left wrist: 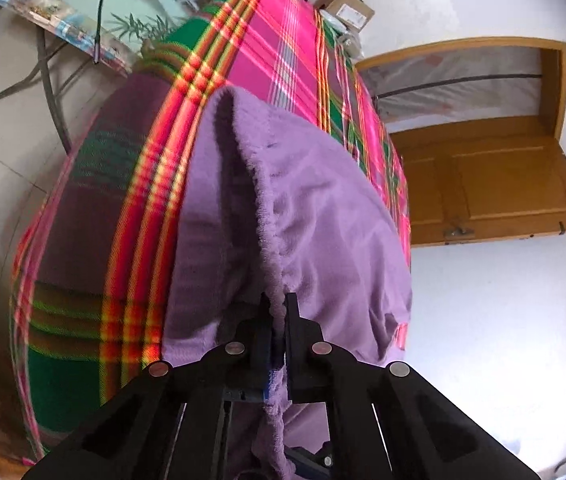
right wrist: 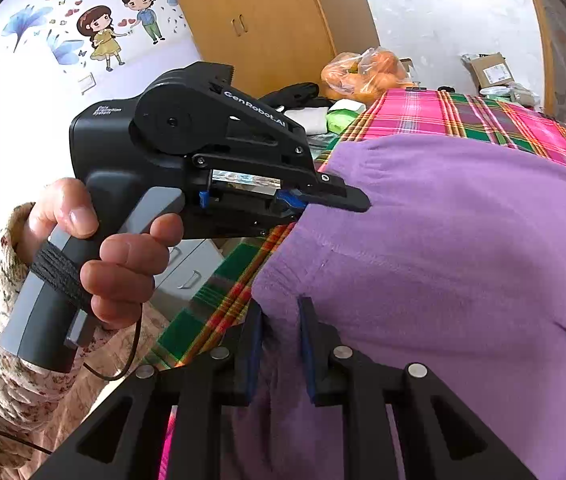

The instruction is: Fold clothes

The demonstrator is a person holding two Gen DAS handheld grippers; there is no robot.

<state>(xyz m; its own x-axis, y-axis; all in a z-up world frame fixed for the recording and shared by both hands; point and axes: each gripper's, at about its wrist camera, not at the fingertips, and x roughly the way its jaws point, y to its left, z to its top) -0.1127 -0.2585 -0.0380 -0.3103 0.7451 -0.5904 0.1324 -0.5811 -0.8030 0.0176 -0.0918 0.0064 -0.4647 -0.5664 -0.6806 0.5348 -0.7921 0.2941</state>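
Observation:
A purple fleece garment (left wrist: pixel 315 200) lies on a table covered with a pink, green and red plaid cloth (left wrist: pixel 251 40). In the left wrist view, my left gripper (left wrist: pixel 279 300) is shut on a raised fold along the garment's near edge. The right wrist view shows the same garment (right wrist: pixel 463 260) spread over the plaid cloth (right wrist: pixel 423 112). There my right gripper (right wrist: pixel 281 312) is shut on a thick bunch of its near edge. A hand (right wrist: pixel 123 264) holds the left gripper (right wrist: pixel 347 196), which pinches the garment's left edge.
A wooden door (left wrist: pixel 483 176) stands open beyond the table's far side. A cardboard box (left wrist: pixel 347 8) sits at the table's far end. A bag of oranges (right wrist: pixel 367 72), a parcel (right wrist: pixel 491 68) and a wooden wardrobe (right wrist: pixel 263 12) lie beyond the cloth.

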